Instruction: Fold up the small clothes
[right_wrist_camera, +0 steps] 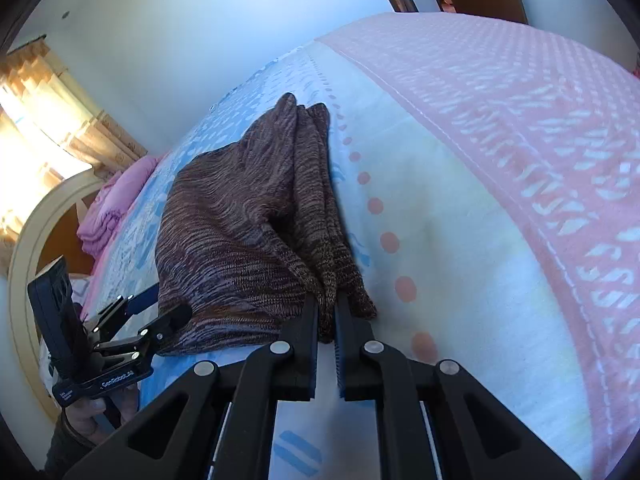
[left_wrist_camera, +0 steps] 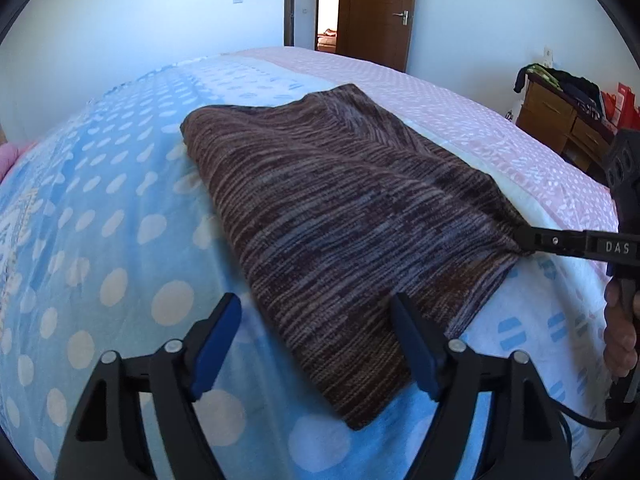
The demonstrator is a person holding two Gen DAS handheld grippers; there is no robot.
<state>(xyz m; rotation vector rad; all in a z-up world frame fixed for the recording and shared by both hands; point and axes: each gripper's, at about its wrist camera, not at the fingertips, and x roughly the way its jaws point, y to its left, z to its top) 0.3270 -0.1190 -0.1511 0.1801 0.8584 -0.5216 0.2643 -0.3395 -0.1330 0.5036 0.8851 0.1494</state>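
A brown and grey striped knit garment (left_wrist_camera: 328, 216) lies folded on the bed (left_wrist_camera: 120, 240). My left gripper (left_wrist_camera: 316, 316) stands open over the garment's near edge, with its blue pads (left_wrist_camera: 218, 344) on either side of the cloth and not pressing it. At the right edge of that view my right gripper (left_wrist_camera: 524, 240) pinches the garment's right corner. In the right wrist view the right gripper (right_wrist_camera: 327, 304) is shut on a bunched fold of the garment (right_wrist_camera: 224, 232). There the left gripper (right_wrist_camera: 160, 306) shows open at the garment's left edge, held by a hand (right_wrist_camera: 92, 412).
The bed cover is blue with pale dots on one side and pink (left_wrist_camera: 460, 120) on the other. A wooden dresser (left_wrist_camera: 560, 120) piled with clothes stands right of the bed. A brown door (left_wrist_camera: 376, 12) is behind. Folded pink bedding (right_wrist_camera: 108, 208) lies by the headboard (right_wrist_camera: 32, 248).
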